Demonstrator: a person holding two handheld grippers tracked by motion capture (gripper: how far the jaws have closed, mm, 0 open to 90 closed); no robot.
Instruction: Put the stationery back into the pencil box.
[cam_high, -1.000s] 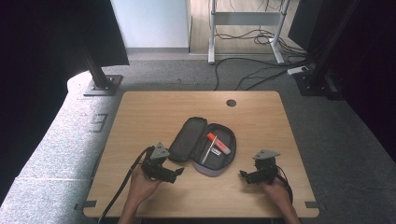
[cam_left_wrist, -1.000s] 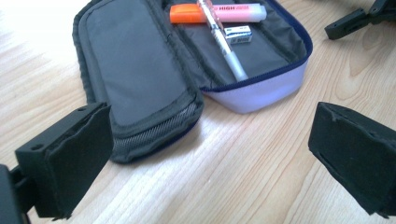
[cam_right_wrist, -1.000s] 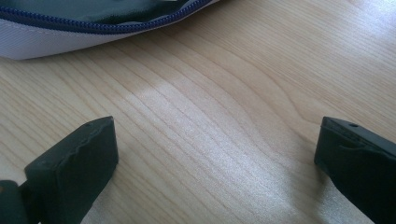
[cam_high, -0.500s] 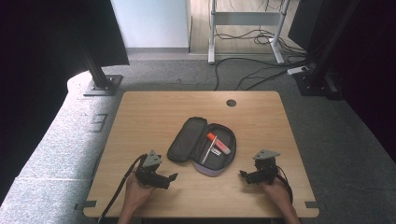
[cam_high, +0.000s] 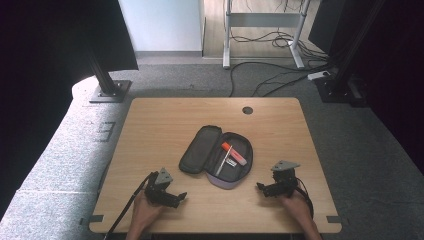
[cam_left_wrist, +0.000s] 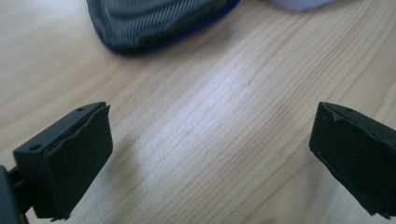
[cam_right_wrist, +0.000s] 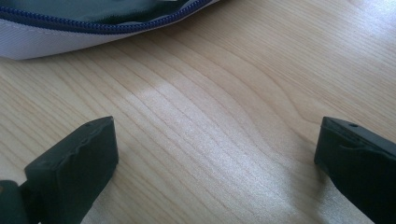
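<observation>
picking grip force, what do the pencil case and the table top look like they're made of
Pencil case: seems woven fabric, matte; the left gripper view shows a ribbed dark weave, and the right gripper view a pale cloth side with a blue zipper. Probably soft.
Table top: looks like light wood or wood-look laminate, smooth with a slight sheen; grain lines and glare show.

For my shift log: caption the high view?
Open grey fabric pencil case on wooden table, open tongs either side.

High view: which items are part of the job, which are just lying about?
In play:
open grey fabric pencil case
orange-capped marker inside it
thin silver pen inside it
left gripper, open
right gripper, open

Lying about:
floor cables
black stand base
</observation>
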